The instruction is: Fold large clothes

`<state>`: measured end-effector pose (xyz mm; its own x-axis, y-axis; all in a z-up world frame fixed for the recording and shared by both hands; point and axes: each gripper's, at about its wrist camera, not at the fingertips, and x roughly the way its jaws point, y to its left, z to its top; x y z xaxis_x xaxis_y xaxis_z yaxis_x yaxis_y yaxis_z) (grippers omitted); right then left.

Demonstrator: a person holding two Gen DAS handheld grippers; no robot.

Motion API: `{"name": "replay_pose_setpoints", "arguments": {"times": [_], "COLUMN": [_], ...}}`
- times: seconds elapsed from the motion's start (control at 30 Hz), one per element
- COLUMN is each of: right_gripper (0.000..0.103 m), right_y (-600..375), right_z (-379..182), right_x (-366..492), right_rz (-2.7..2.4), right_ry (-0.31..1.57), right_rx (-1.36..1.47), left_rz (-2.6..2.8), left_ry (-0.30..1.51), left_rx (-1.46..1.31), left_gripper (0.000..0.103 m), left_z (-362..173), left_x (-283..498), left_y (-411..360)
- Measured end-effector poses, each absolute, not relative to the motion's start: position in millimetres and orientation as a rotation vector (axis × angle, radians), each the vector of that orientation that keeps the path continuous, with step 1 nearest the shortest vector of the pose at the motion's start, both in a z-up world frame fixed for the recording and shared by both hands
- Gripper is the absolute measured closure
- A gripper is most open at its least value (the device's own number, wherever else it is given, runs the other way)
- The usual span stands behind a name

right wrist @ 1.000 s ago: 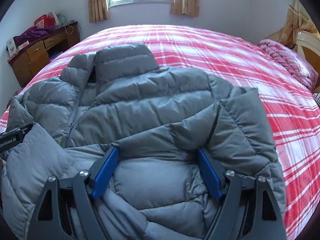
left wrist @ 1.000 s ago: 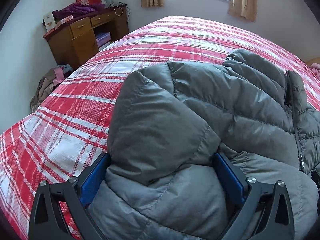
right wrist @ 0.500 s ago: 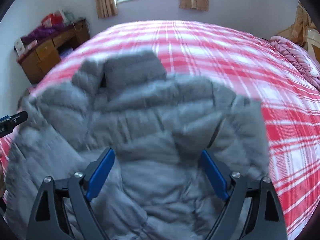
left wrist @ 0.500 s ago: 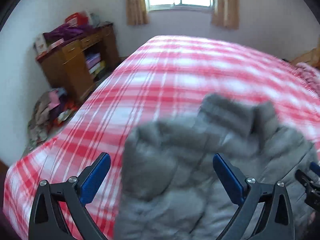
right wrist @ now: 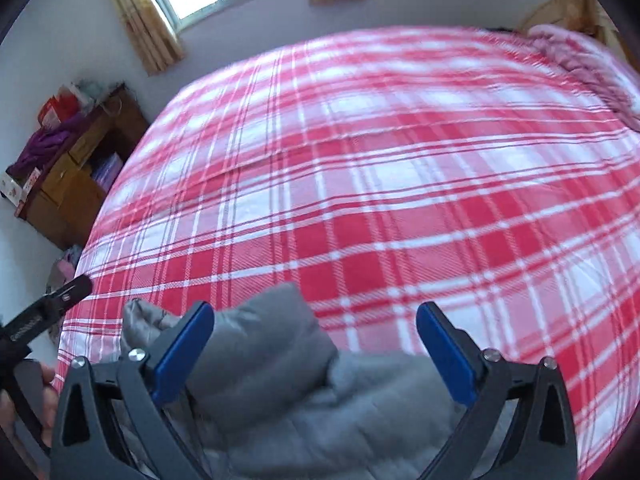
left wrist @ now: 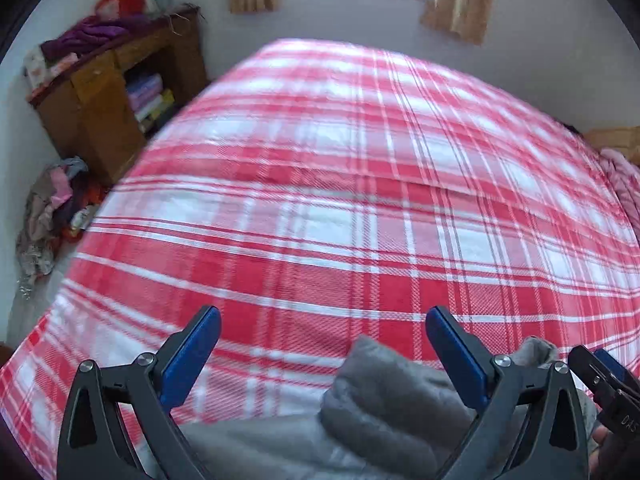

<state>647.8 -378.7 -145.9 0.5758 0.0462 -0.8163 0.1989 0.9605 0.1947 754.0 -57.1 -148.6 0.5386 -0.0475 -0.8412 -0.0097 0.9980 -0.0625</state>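
A grey puffer jacket (left wrist: pixel 384 412) lies on the red plaid bed, only its far edge and collar showing low in both views; in the right wrist view it (right wrist: pixel 280 364) fills the bottom middle. My left gripper (left wrist: pixel 322 344) is open and empty, raised above the jacket's edge. My right gripper (right wrist: pixel 316 340) is open and empty too, above the jacket. Each gripper shows at the edge of the other's view: the right one (left wrist: pixel 600 384) beside the left, the left one (right wrist: pixel 44 312) beside the right.
The red and white plaid bedspread (left wrist: pixel 360 200) stretches ahead. A wooden desk (left wrist: pixel 100 96) with piled clothes stands at the far left by the wall, a heap of clothes (left wrist: pixel 48 212) on the floor beside it. A pink blanket (right wrist: pixel 580 52) lies at the far right.
Both grippers have let go of the folded jacket and pulled back and up. The jacket has dropped from filling the views to only their bottom edges.
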Motion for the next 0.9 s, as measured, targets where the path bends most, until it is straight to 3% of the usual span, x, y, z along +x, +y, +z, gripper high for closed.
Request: {"name": "replay_pose_setpoints", "arguments": {"times": [0.13, 0.17, 0.2, 0.23, 0.3, 0.33, 0.37, 0.4, 0.43, 0.53, 0.7, 0.9], "right_gripper": [0.000, 0.000, 0.000, 0.002, 0.015, 0.031, 0.053, 0.065, 0.082, 0.090, 0.092, 0.094], "right_y": [-358.5, -358.3, -358.3, -358.5, -358.6, -358.4, -356.3, -350.9, -345.1, -323.4, -281.2, -278.6], "right_z": [-167.3, -171.9, -176.9, -180.7, -182.4, -181.8, -182.5, -181.5, -178.8, -162.7, -138.1, -151.1], "right_x": [675.0, 677.9, 679.4, 678.8, 672.7, 669.2, 664.2, 661.9, 654.7, 628.6, 579.1, 542.8], "right_rz": [-0.071, -0.064, -0.055, -0.047, -0.016, 0.006, 0.031, 0.049, 0.065, 0.101, 0.140, 0.119], "right_ry": [1.032, 1.049, 1.068, 1.085, 1.100, 1.108, 1.130, 1.142, 1.143, 1.101, 1.025, 0.975], "right_rx": [0.203, 0.200, 0.198, 0.195, 0.192, 0.187, 0.172, 0.161, 0.147, 0.114, 0.073, 0.050], "left_rz": [-0.045, -0.071, -0.101, -0.114, -0.181, -0.193, -0.205, -0.223, -0.227, -0.258, -0.262, -0.190], "left_ry": [1.054, 1.048, 1.034, 1.034, 1.032, 1.017, 1.005, 0.980, 0.955, 0.890, 0.820, 0.876], "left_rx": [0.042, 0.056, 0.065, 0.079, 0.083, 0.095, 0.104, 0.108, 0.113, 0.102, 0.103, 0.115], "left_gripper": [0.001, 0.009, 0.038, 0.052, 0.080, 0.084, 0.088, 0.093, 0.095, 0.097, 0.099, 0.100], "left_z": [-177.7, -178.9, -176.8, -174.8, -167.8, -163.8, -159.8, -153.7, -148.1, -129.3, -126.7, -176.5], "left_x": [753.5, 747.1, 740.3, 736.1, 720.2, 711.2, 704.0, 693.6, 686.4, 648.8, 608.2, 589.7], "left_y": [-76.0, -78.1, -78.8, -78.3, -76.4, -75.5, -75.4, -74.0, -72.7, -60.9, -44.3, -35.2]}}
